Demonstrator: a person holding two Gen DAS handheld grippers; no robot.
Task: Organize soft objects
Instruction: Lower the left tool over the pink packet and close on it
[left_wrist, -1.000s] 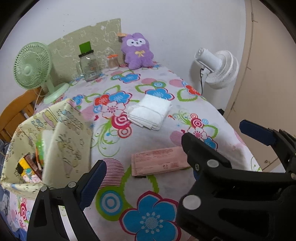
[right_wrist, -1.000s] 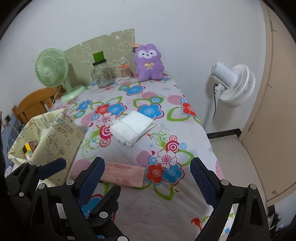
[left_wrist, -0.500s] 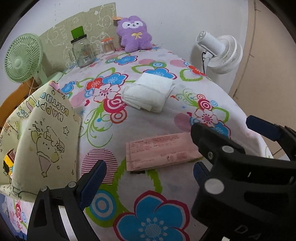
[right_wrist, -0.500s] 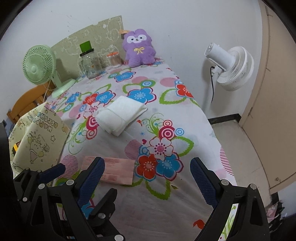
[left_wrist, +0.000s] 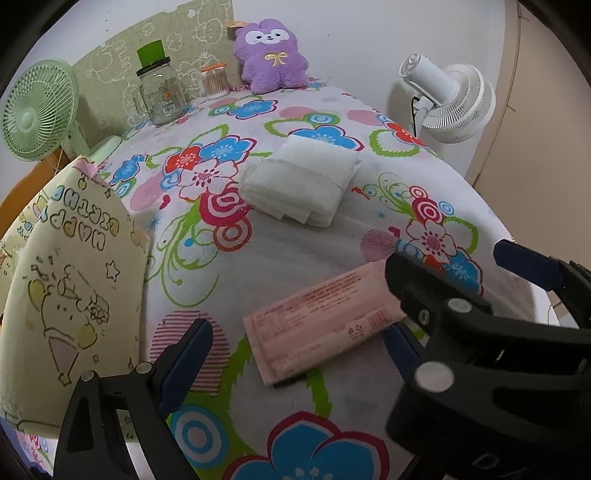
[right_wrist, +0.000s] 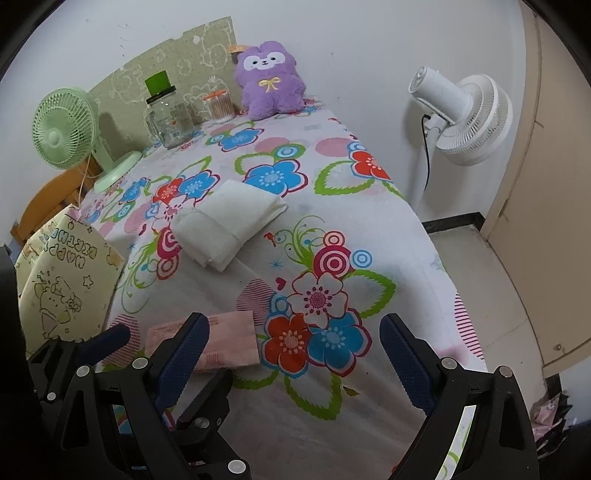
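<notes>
Both claws, left (left_wrist: 295, 354) and right (right_wrist: 293, 350), apart and empty. Folded towel (left_wrist: 301, 184) at 12 o'clock mid-bench: soft, probably light; best pinched across the folded edge.

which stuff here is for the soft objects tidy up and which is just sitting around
For the job:
folded white towel
pink flat packet
purple plush toy
yellow cartoon fabric bag
left gripper and right gripper, both open and empty

Just lying about:
glass jar with green lid
small orange-lidded container
green desk fan
white fan
</notes>
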